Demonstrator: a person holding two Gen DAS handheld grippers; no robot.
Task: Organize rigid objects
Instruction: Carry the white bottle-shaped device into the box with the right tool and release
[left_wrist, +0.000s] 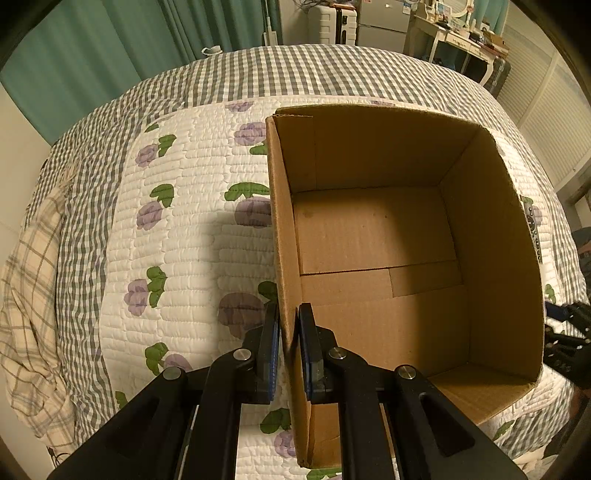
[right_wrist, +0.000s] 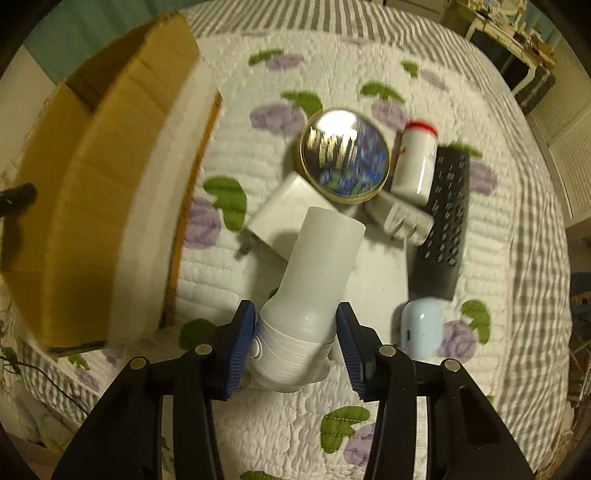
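An open cardboard box (left_wrist: 491, 229) stands on the quilted bed, empty inside. My left gripper (left_wrist: 288, 350) is shut on the box's left wall, one finger inside and one outside. The box also shows at the left of the right wrist view (right_wrist: 92, 177). My right gripper (right_wrist: 295, 343) is shut on a white flashlight-shaped device (right_wrist: 314, 273) and holds it above the quilt. Beyond it lie a round tin with a floral lid (right_wrist: 343, 155), a white bottle with a red cap (right_wrist: 415, 162), a black remote (right_wrist: 445, 218), a white adapter (right_wrist: 284, 214) and a pale blue case (right_wrist: 421, 328).
A second white plug-like block (right_wrist: 402, 218) lies between the tin and the remote. The bed has a flowered quilt (left_wrist: 184, 229) with a grey checked border. A desk (left_wrist: 461, 37) and a white suitcase (left_wrist: 332, 22) stand beyond the bed.
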